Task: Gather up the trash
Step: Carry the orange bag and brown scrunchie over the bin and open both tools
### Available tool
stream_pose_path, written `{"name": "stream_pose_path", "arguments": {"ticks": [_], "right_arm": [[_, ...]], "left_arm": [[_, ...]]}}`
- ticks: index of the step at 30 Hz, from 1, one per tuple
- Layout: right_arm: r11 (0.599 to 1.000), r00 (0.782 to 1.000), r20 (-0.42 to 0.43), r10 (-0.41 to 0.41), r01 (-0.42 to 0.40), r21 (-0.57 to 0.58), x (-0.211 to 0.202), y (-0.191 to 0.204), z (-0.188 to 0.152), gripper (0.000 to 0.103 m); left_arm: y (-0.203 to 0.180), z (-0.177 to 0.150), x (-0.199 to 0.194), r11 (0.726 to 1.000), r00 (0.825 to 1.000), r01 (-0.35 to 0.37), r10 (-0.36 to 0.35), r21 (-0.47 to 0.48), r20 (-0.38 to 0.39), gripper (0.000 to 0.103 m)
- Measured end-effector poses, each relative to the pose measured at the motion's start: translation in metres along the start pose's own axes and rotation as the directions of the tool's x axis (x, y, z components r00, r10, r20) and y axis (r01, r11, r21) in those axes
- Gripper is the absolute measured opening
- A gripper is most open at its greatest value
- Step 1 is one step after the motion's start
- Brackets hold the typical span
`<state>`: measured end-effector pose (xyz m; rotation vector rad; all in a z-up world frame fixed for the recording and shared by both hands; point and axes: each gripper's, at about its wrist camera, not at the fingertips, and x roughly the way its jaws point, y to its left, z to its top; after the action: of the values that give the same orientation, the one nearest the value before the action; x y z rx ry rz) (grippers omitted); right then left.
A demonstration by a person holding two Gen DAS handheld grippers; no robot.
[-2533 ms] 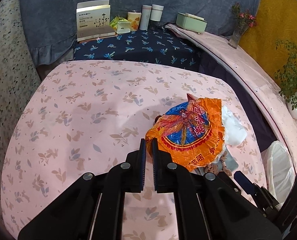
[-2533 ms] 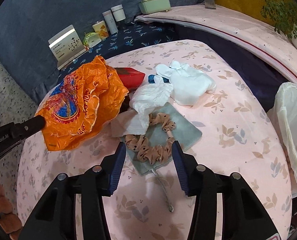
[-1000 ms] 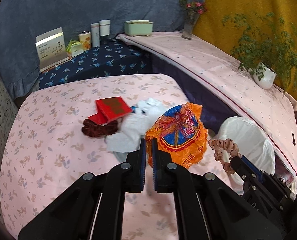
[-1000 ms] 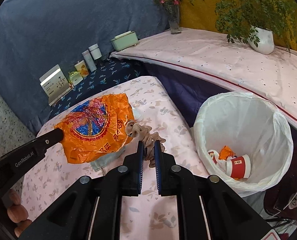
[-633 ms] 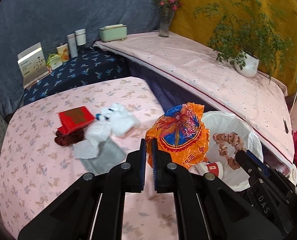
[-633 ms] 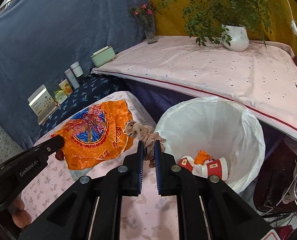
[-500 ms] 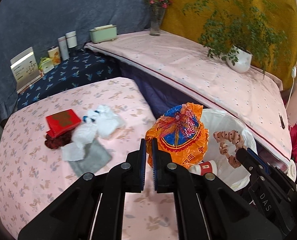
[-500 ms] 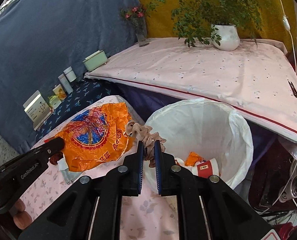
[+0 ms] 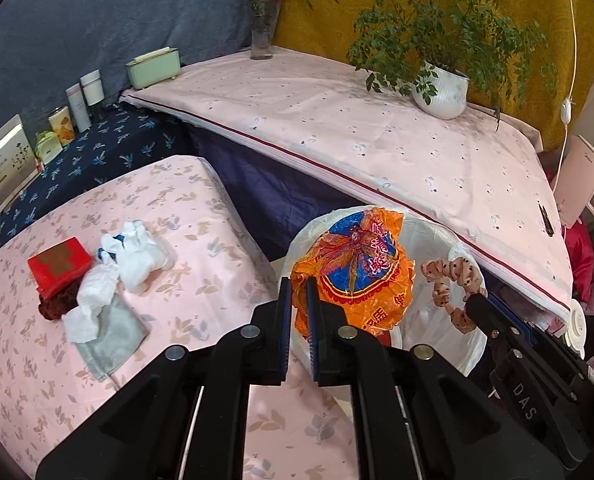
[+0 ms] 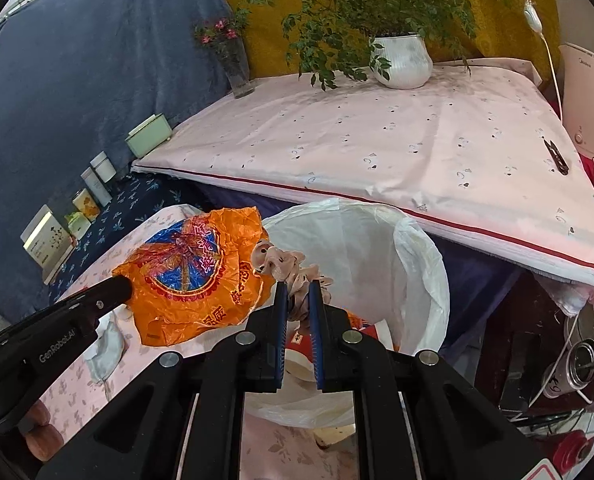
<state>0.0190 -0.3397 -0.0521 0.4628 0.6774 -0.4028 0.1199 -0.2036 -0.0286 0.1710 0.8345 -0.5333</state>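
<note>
My left gripper point(image 9: 299, 286) is shut on an orange and blue plastic wrapper point(image 9: 355, 268) and holds it in the air over the white-lined trash bin point(image 9: 463, 350). The wrapper also shows in the right wrist view point(image 10: 193, 276). My right gripper point(image 10: 297, 290) is shut on a beige dotted scrunchie point(image 10: 287, 266), held above the bin's point(image 10: 421, 264) left rim; the scrunchie also shows in the left wrist view point(image 9: 451, 288). Red and white cups point(image 10: 301, 348) lie inside the bin.
On the pink floral table point(image 9: 201, 216) lie a red box point(image 9: 59, 266), white crumpled tissues point(image 9: 137, 254), a dark red scrunchie point(image 9: 55, 306) and a grey cloth point(image 9: 113, 338). A long pink-covered bench point(image 9: 377, 136) with a potted plant point(image 9: 443, 88) and flower vase point(image 9: 263, 38) stands behind the bin.
Both grippers have swung right from over the table to above the bin, carrying the wrapper and the scrunchie. The bin now sits directly under them.
</note>
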Motion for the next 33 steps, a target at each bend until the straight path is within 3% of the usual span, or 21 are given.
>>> {"name": "stream_pose_path", "arguments": {"ticks": [3, 5, 8, 13, 28, 33], "right_arm": [[1.0, 1.0, 0.0, 0.0, 0.0, 0.005, 0.004, -0.003, 0.004, 0.013], [1.0, 1.0, 0.0, 0.001, -0.001, 0.007, 0.006, -0.003, 0.007, 0.017], [1.0, 1.0, 0.006, -0.003, 0.003, 0.007, 0.006, -0.002, 0.008, 0.021], [1.0, 1.0, -0.004, -0.001, 0.001, 0.007, 0.008, 0.0, 0.008, 0.025], [0.999, 1.0, 0.029, -0.003, 0.004, -0.035, -0.012, 0.027, -0.001, 0.057], [0.998, 1.0, 0.031, 0.001, 0.0, -0.057, -0.017, 0.041, -0.006, 0.063]], "left_arm": [[-0.003, 0.002, 0.006, 1.0, 1.0, -0.01, 0.01, -0.006, 0.004, 0.019], [-0.003, 0.003, 0.008, 1.0, 1.0, -0.021, 0.022, -0.015, 0.009, 0.04], [0.0, 0.002, 0.008, 0.999, 0.999, -0.04, 0.04, -0.019, 0.016, 0.052], [0.005, -0.002, 0.009, 0.998, 0.998, -0.063, 0.063, -0.028, 0.01, 0.06], [0.03, -0.012, -0.008, 0.992, 0.995, -0.096, 0.098, -0.078, 0.015, 0.066], [0.046, -0.018, -0.018, 0.986, 0.992, -0.123, 0.126, -0.115, 0.026, 0.076]]}}
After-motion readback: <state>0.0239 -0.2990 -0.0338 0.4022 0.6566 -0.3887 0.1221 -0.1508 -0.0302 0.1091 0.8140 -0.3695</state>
